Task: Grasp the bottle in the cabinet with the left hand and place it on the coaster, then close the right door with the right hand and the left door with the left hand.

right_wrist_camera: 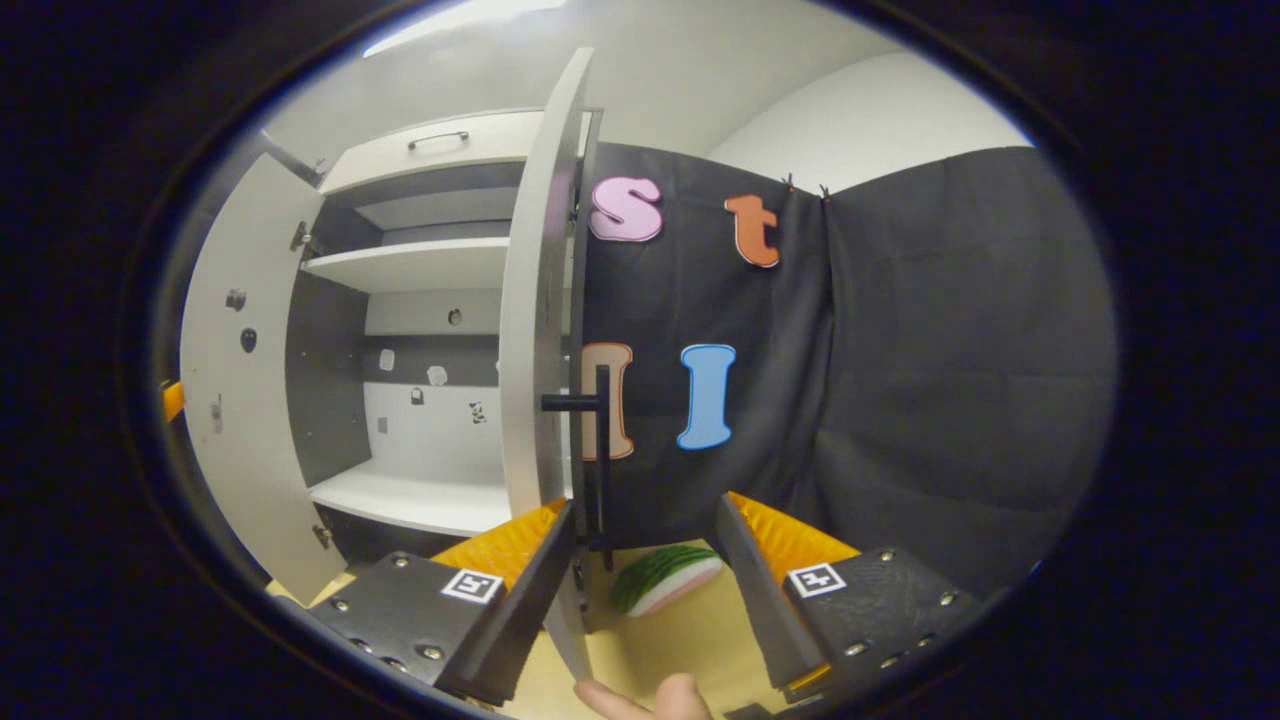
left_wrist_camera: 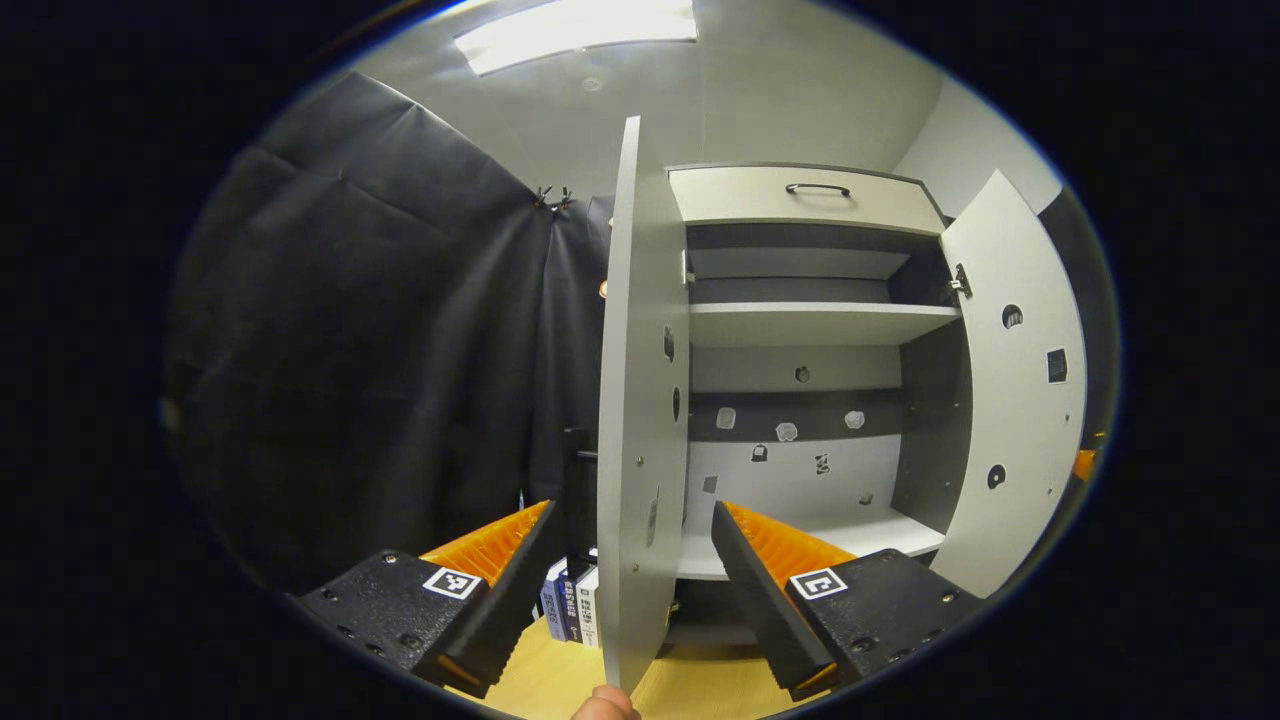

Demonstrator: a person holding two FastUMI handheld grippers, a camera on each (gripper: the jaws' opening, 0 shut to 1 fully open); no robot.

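Claws (left_wrist_camera: 632, 548) (right_wrist_camera: 645, 545) agape — each astride door edge (left_wrist_camera: 630, 420) (right_wrist_camera: 535, 300)

Black cloth (left_wrist_camera: 400, 330) formed the booth wall. A ceiling light panel (left_wrist_camera: 575, 28) was lit above white walls (right_wrist_camera: 860, 110). The tabletop (right_wrist_camera: 670, 640) was light wood.

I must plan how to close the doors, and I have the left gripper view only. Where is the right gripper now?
Observer: The right gripper is open, and the edge of the right door stands between its fingers.
Operator: Has that door a handle outside?
Observer: Yes, a dark bar handle stands upright on its outer face.
Operator: Does something lie behind the door?
Observer: A green and white slice lies on the table there.
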